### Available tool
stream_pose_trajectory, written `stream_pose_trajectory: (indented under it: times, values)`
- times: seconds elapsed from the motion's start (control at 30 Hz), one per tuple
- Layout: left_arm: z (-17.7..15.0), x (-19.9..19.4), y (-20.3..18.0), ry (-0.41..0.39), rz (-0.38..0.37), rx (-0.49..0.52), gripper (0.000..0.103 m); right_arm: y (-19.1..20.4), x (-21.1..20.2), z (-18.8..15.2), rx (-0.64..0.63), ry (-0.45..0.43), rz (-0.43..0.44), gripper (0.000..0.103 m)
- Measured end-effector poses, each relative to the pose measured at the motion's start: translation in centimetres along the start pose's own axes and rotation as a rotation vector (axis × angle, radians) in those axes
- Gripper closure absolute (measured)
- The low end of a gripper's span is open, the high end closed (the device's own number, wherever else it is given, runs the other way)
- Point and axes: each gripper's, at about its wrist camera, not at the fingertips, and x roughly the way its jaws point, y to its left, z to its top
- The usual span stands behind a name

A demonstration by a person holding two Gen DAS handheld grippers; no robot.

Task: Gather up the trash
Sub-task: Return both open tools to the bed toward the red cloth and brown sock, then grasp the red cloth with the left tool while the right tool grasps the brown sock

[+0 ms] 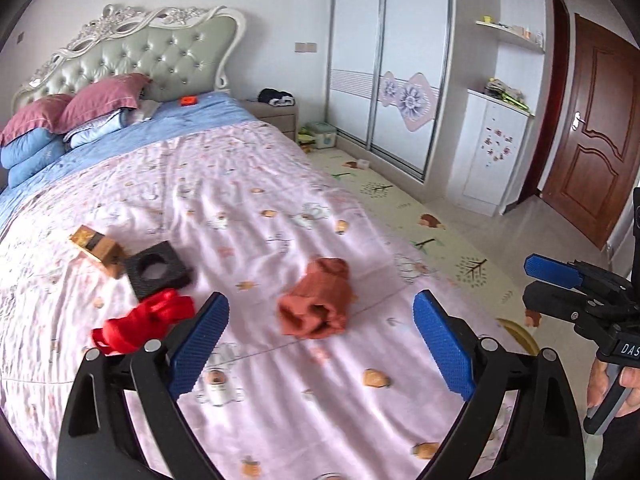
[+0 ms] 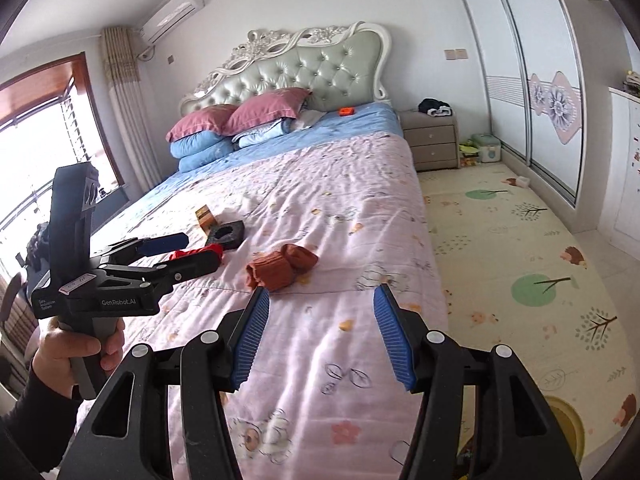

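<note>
Several loose items lie on the pink bedspread [image 1: 256, 184]: a rust-brown bundle of cloth [image 1: 316, 300] [image 2: 280, 266], a red ribbon [image 1: 140, 322] [image 2: 196, 253], a black square foam piece with a round hole [image 1: 158, 272] [image 2: 228, 233] and a small gold-brown box [image 1: 98, 248] [image 2: 206, 216]. My left gripper [image 1: 320, 344] is open and empty, just short of the brown bundle; it also shows in the right wrist view [image 2: 192, 252] above the ribbon. My right gripper [image 2: 322, 332] is open and empty, near the bed's right edge; it also shows in the left wrist view [image 1: 556, 280].
Pillows [image 2: 240, 120] and a tufted headboard [image 2: 304, 68] stand at the far end. A nightstand [image 2: 432, 140], a sliding wardrobe [image 1: 384, 64] and a brown door [image 1: 592, 128] lie to the right. A patterned play mat [image 2: 520, 260] covers the floor beside the bed.
</note>
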Motion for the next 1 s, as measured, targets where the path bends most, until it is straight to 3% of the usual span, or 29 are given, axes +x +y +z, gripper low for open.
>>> stream_pose_trajectory:
  times: [0.33, 0.73, 0.8, 0.87, 1.0]
  values:
    - [-1.3, 0.2, 9.1, 0.028, 0.121, -0.044, 0.009, 4.8, 6.4, 1.2, -0.039, 0.073, 0.069, 0.048]
    - [-2.5, 5.2, 12.5, 0.115, 0.122, -0.085, 0.009, 4.2, 10.7, 1.2, 0.016, 0.166, 0.064, 0.046]
    - [-2.5, 5.5, 12.9, 0.116, 0.118, -0.094, 0.014, 4.2, 11.1, 1.2, 0.016, 0.179, 0.061, 0.046]
    - [-2.7, 5.9, 13.4, 0.125, 0.136, -0.114, 0.034, 4.3, 11.4, 1.1, 0.013, 0.190, 0.067, 0.043]
    - [-3.2, 5.9, 14.8, 0.124, 0.121, -0.180, 0.052, 5.0, 11.7, 1.1, -0.013, 0.202, 0.066, 0.041]
